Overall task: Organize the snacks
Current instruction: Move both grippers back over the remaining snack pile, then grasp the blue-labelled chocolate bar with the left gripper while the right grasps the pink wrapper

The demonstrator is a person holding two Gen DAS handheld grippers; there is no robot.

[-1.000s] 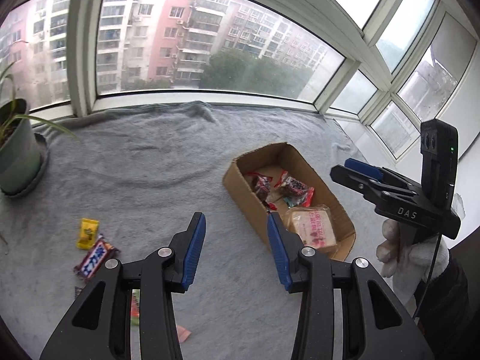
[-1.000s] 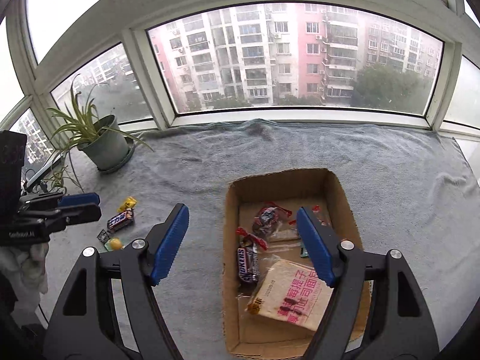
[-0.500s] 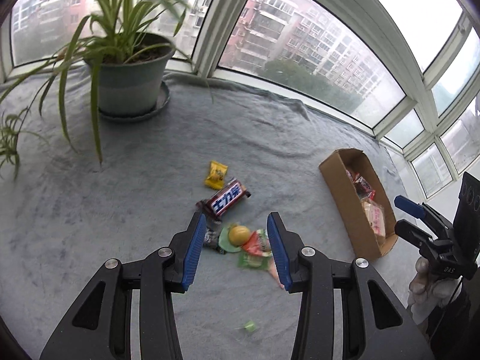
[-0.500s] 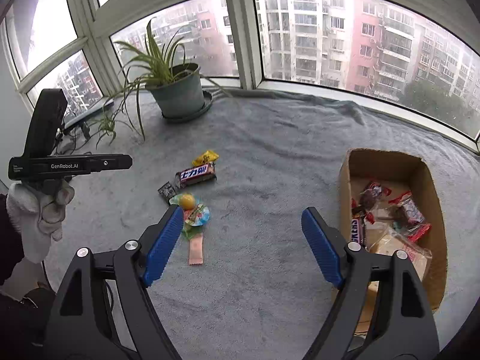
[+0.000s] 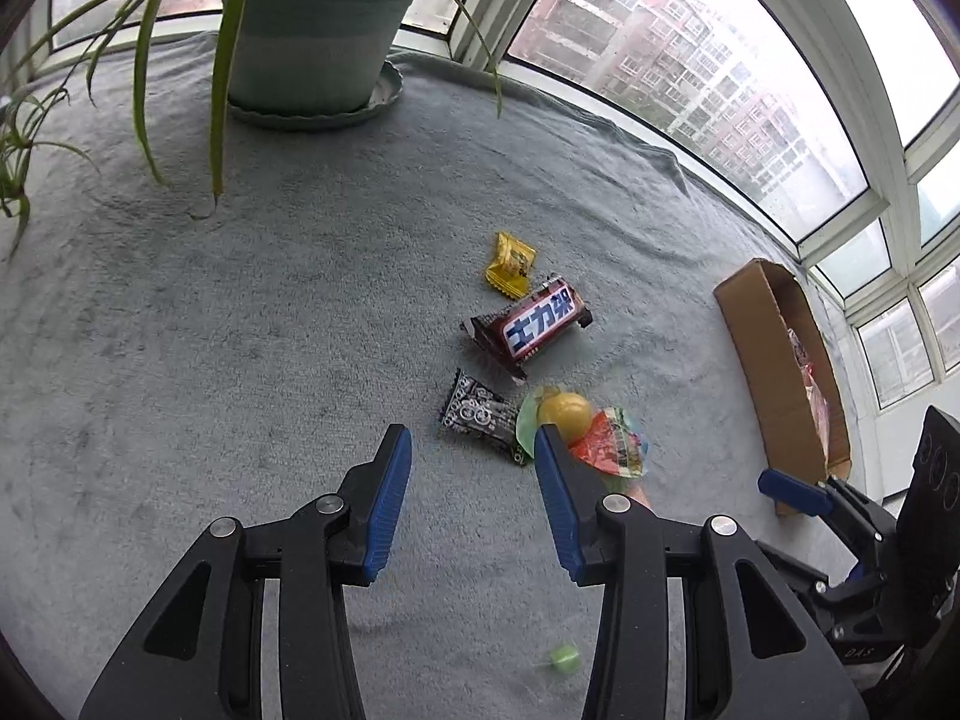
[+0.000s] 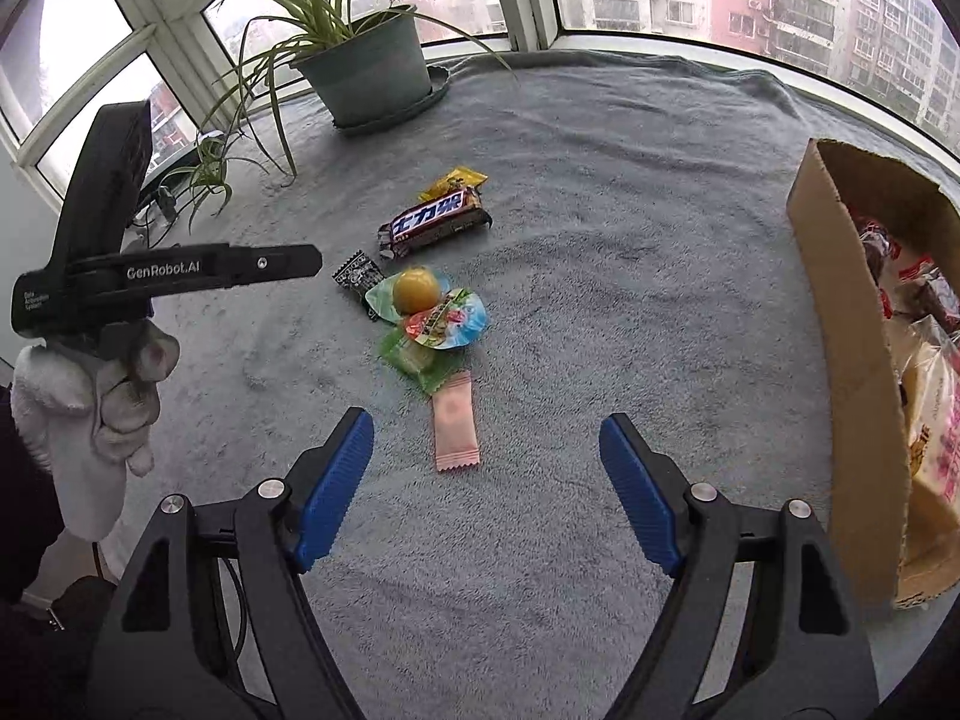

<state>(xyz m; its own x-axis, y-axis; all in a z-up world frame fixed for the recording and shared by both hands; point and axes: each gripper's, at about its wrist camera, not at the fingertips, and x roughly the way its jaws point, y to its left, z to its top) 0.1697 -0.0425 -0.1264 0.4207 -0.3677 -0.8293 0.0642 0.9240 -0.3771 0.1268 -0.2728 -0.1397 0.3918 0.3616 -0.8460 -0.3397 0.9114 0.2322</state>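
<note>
Loose snacks lie in a cluster on the grey cloth: a yellow candy (image 5: 510, 259), a brown chocolate bar (image 5: 531, 324), a black packet (image 5: 480, 414), a yellow jelly cup (image 5: 564, 411), a red-lidded cup (image 5: 612, 450) and a pink sachet (image 6: 456, 423). My left gripper (image 5: 474, 456) hovers open just short of the black packet, nothing between its fingers. My right gripper (image 6: 486, 444) hangs over the pink sachet; its jaws are closing with nothing touching them. The cardboard box (image 6: 840, 324) with several snacks inside stands at the right.
A potted spider plant (image 5: 312, 30) on a saucer stands at the back near the windows. A small green sweet (image 5: 564, 660) lies close to my left gripper. A gloved hand (image 6: 120, 396) holds the left tool. Windows ring the cloth's far edge.
Both grippers swung from the box toward the loose snack pile and dropped lower. The snacks now look larger and closer. The right jaws have narrowed a little.
</note>
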